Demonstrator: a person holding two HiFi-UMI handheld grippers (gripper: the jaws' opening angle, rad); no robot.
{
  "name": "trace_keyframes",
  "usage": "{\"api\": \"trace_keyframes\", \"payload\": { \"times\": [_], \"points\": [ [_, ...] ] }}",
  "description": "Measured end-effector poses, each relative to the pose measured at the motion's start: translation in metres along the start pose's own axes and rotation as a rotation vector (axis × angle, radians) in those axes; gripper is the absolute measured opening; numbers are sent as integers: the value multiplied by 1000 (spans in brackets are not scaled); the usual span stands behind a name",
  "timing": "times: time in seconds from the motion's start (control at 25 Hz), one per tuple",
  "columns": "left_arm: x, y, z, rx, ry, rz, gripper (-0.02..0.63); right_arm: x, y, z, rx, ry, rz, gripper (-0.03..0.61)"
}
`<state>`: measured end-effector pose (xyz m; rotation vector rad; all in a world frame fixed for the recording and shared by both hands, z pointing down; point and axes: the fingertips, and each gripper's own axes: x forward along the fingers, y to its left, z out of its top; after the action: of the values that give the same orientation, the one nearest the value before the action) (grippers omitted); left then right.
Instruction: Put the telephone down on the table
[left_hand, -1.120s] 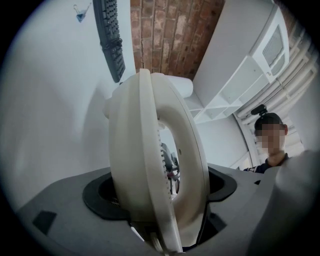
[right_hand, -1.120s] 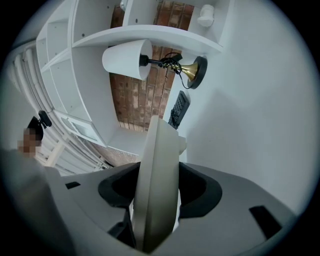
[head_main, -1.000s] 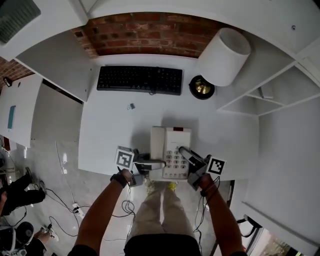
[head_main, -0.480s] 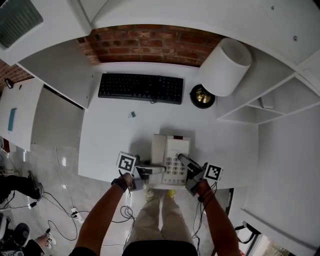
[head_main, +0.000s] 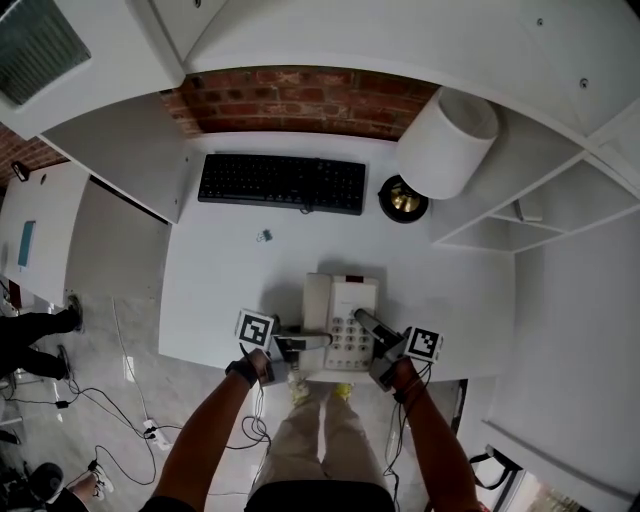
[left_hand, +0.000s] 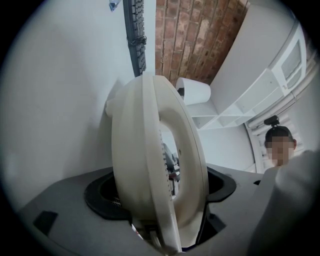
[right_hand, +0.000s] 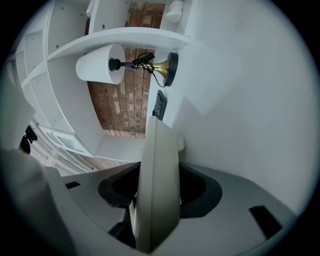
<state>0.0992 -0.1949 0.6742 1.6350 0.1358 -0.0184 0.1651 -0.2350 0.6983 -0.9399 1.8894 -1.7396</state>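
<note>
Both my grippers are clenched on the cream plastic desk telephone. The left gripper clamps its handset side; in the left gripper view the curved handset and cradle edge fill the gap between the jaws. The right gripper clamps the keypad side, and its own view shows the thin body edge pinched between jaws that stand wide

The phone sits level over the near part of the white table, close to the front edge. It's well apart from the black keyboard and the white-shaded brass lamp. Can't tell whether its base touches the top or hangs just above it

I judge the step in hand is the final lowering and set-down. To do it well:
- keep both sides at the same height so the base lands flat, not corner first
- ease it slightly away from the front edge, as the near end looks close to overhanging
- don't squeeze the handset off its cradle
- open up only once the table bears the weight, then draw both grippers straight back
</note>
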Motion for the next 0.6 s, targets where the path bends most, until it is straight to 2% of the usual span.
{"api": "trace_keyframes", "payload": {
  "times": [0.12, 0.24, 0.32, 0.44, 0.52, 0.6],
  "points": [
    [-5, -1, -1, -3, -6, 4, 422, 5, 4, -4, -5, 14, 20, 213],
    [-2, 1, -1, 10, -2, 8, 420, 2, 2, -2, -8, 20, 1, 215],
    [0, 2, -2, 11, 8, 11, 420, 1, 1, -1, -24, 22, -25, 219],
    [0, 2, -4, 7, 21, 15, 420, -5, -9, -3, -52, 33, -118, 231],
    [0, 2, -4, 11, 23, 17, 420, -2, -5, -5, -33, 25, -92, 234],
    [0, 2, -4, 14, 21, 18, 420, -3, -6, -6, -36, 25, -112, 238]
  ]
}}
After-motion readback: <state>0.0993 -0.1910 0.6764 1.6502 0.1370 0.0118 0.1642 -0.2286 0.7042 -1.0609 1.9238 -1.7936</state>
